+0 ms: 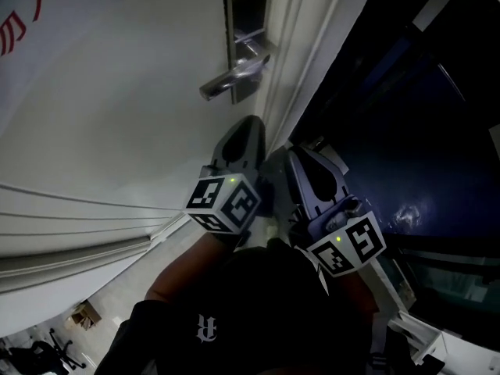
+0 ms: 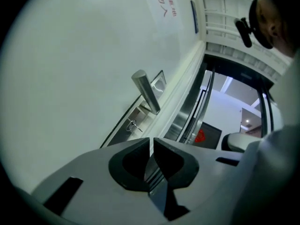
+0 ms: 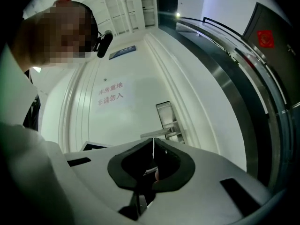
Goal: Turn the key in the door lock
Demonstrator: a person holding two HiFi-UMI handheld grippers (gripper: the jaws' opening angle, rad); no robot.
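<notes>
A silver lock plate [image 1: 244,22] with a lever handle [image 1: 233,78] sits on the white door [image 1: 117,108], near its right edge. In the left gripper view a small key [image 2: 133,124] sticks out of the plate [image 2: 123,126] below the handle [image 2: 146,92]. The head view does not show the key. My left gripper [image 1: 244,125] hangs just below the handle, shut with nothing in it and apart from the key. My right gripper [image 1: 301,156] is beside it at the door's edge, also shut. Its view shows the plate [image 3: 165,114] and handle [image 3: 159,134] ahead of the closed tips.
Red characters are printed on the door [image 1: 23,22], also seen as a sign [image 3: 110,93]. The white door frame [image 1: 308,61] runs along the right of the lock. Beyond it is dark glass with a steel rail [image 3: 243,83]. A person's dark sleeve [image 1: 234,319] fills the bottom.
</notes>
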